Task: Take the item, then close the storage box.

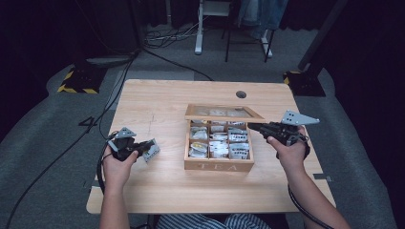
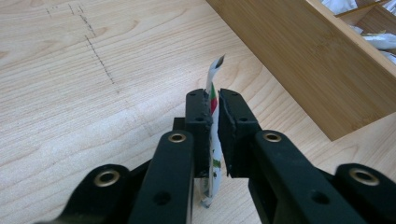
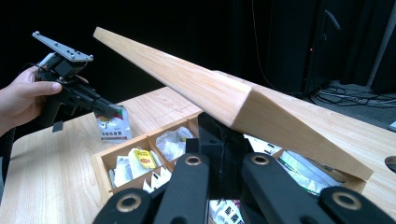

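A wooden tea box (image 1: pixel 218 164) marked TEA stands mid-table, its compartments full of tea bag packets. Its glass-paned lid (image 1: pixel 222 113) is raised. My right gripper (image 1: pixel 251 127) is shut on the lid's front edge and holds it up; in the right gripper view the jaws (image 3: pixel 224 135) clamp the lid (image 3: pixel 187 79) from below. Left of the box, my left gripper (image 1: pixel 145 149) is low over the table, shut on a white tea bag packet (image 1: pixel 152 150). In the left gripper view the packet (image 2: pixel 215 65) stands upright between the pads (image 2: pixel 201 116). The right gripper view shows that packet (image 3: pixel 114 125) hanging from the left gripper (image 3: pixel 107 112).
The light wooden table (image 1: pixel 157 191) has a round cable hole (image 1: pixel 241 94) at its far edge. Faint pencil marks (image 2: pixel 98 53) run across the wood left of the box wall (image 2: pixel 327 70). Cables and desk legs lie on the grey floor beyond.
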Available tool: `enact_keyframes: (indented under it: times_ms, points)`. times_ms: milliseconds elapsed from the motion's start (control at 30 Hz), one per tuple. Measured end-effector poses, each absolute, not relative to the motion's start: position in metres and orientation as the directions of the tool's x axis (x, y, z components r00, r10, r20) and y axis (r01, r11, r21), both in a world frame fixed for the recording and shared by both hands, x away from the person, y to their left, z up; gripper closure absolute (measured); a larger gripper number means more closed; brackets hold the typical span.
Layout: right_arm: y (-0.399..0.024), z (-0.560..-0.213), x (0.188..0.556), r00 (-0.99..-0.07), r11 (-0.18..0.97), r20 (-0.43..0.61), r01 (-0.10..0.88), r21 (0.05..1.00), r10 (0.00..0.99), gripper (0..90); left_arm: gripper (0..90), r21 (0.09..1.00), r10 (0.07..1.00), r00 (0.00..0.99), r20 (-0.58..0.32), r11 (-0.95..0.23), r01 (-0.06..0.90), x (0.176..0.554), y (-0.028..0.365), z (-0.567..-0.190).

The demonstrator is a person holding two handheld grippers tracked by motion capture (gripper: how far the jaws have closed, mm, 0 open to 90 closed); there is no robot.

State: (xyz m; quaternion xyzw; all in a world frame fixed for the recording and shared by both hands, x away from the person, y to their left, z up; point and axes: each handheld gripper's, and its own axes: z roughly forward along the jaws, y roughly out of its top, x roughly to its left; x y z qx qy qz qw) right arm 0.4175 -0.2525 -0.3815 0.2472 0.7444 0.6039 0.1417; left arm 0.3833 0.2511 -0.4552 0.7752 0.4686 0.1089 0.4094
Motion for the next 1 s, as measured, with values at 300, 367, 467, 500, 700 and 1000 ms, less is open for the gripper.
enact_keyframes:
  times_ms: [300,367,467,500,700,1000]
  points:
    - [-0.253,-0.382,0.418,-0.839,0.145,0.091,0.198,0.969,0.537,90.0,36.3,0.766,0.879,0.467,-0.101,-0.230,0.600,0.385,0.254,-0.453]
    - [-0.253,-0.382,0.418,-0.838,0.144,0.092,0.198,0.969,0.537,90.0,32.8,0.770,0.886,0.457,-0.074,-0.240,0.592,0.385,0.255,-0.453]
    - [-0.253,-0.382,0.418,-0.839,0.145,0.092,0.199,0.969,0.537,90.0,29.8,0.783,0.898,0.435,-0.062,-0.227,0.580,0.383,0.258,-0.450]
    - [-0.253,-0.382,0.418,-0.839,0.145,0.092,0.199,0.969,0.536,90.0,29.4,0.788,0.898,0.436,-0.062,-0.224,0.573,0.382,0.258,-0.449]
    - [-0.253,-0.382,0.418,-0.840,0.142,0.098,0.203,0.969,0.534,90.0,29.6,0.812,0.861,0.506,-0.054,-0.258,0.524,0.370,0.242,-0.436]
    - [-0.253,-0.381,0.417,-0.839,0.144,0.097,0.204,0.968,0.535,90.0,26.5,0.813,0.754,0.657,-0.025,-0.367,0.452,0.338,0.196,-0.430]
